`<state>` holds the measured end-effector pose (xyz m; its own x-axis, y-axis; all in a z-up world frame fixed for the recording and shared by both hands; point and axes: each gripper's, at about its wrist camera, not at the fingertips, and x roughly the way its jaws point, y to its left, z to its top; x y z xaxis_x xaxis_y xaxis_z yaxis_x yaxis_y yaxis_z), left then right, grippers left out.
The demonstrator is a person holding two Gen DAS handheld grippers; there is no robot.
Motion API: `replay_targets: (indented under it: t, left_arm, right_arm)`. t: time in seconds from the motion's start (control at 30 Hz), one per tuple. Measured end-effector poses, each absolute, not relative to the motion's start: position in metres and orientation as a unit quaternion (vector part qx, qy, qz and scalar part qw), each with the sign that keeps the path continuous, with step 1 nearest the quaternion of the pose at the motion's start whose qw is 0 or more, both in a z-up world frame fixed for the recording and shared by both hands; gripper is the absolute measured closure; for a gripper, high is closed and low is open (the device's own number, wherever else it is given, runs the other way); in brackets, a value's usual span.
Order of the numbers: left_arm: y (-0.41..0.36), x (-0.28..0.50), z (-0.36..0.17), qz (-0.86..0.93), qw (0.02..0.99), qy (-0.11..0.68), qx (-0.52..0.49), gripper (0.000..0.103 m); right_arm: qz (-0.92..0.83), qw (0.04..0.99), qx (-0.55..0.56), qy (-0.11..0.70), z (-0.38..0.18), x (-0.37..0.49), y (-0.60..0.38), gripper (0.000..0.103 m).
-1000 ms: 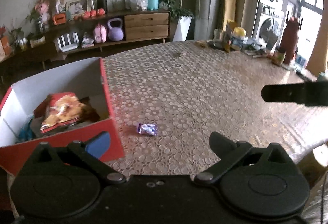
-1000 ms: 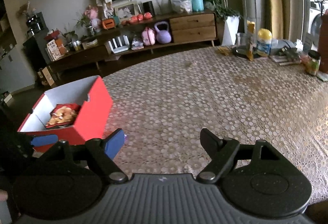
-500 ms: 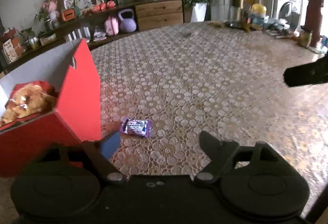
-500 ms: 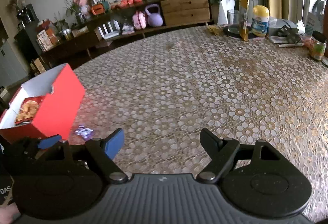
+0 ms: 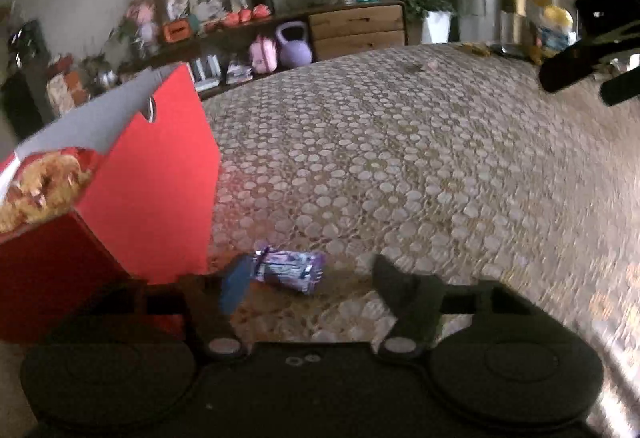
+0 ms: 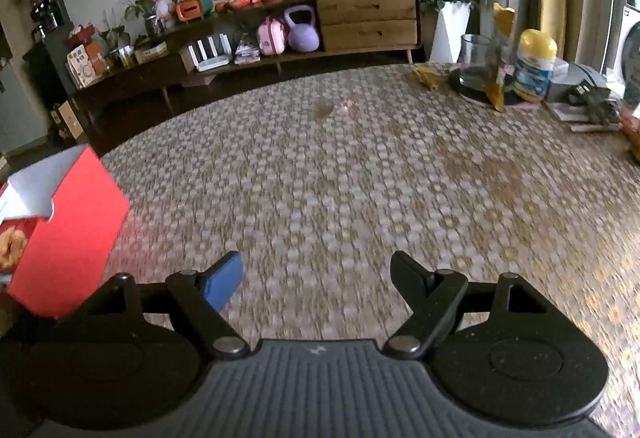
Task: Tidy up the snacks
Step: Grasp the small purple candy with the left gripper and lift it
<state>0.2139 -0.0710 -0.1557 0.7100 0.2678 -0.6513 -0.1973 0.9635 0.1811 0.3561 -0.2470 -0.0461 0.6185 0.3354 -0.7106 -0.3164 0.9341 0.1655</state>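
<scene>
A small purple snack packet lies on the patterned tablecloth just right of a red box. The box holds a bag of golden snacks. My left gripper is open, low over the table, and the packet sits between its fingers, close to the blue-padded left one. My right gripper is open and empty above bare tablecloth. The red box is at the left edge of the right wrist view. The right gripper also shows at the upper right of the left wrist view.
At the table's far right stand a glass jar, a yellow-lidded container, a yellow snack bag and dark clutter. A wooden sideboard with toys and a purple kettlebell lines the back wall.
My left gripper has dropped and moved in on the purple packet, which now lies between its fingers. My right gripper has shifted right and forward, away from the red box.
</scene>
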Motion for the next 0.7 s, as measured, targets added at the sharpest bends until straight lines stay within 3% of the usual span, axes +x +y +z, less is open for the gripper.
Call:
replay_targets:
  t: [0.17, 0.2, 0.43, 0.53, 0.7]
  left_arm:
    - [-0.069, 0.223, -0.152, 0.188, 0.916, 0.354, 0.027, 0.053]
    - [-0.066, 0.225, -0.153, 0.201, 0.911, 0.358, 0.02, 0.059]
    - [-0.06, 0.226, -0.15, 0.225, 0.904, 0.364, -0.027, 0.055]
    - [-0.05, 0.223, -0.149, 0.209, 0.906, 0.362, -0.075, 0.059]
    - [-0.049, 0.223, -0.15, 0.182, 0.913, 0.36, -0.066, 0.07]
  right_arm:
    - [0.193, 0.894, 0.013, 0.404, -0.054, 0.369, -0.234, 0.022]
    - [0.195, 0.893, 0.01, 0.405, -0.055, 0.37, -0.233, 0.022]
    - [0.197, 0.89, 0.015, 0.412, -0.064, 0.371, -0.238, 0.022]
    - [0.193, 0.89, 0.015, 0.412, -0.063, 0.373, -0.245, 0.022]
    - [0.18, 0.895, -0.006, 0.408, -0.056, 0.397, -0.244, 0.022]
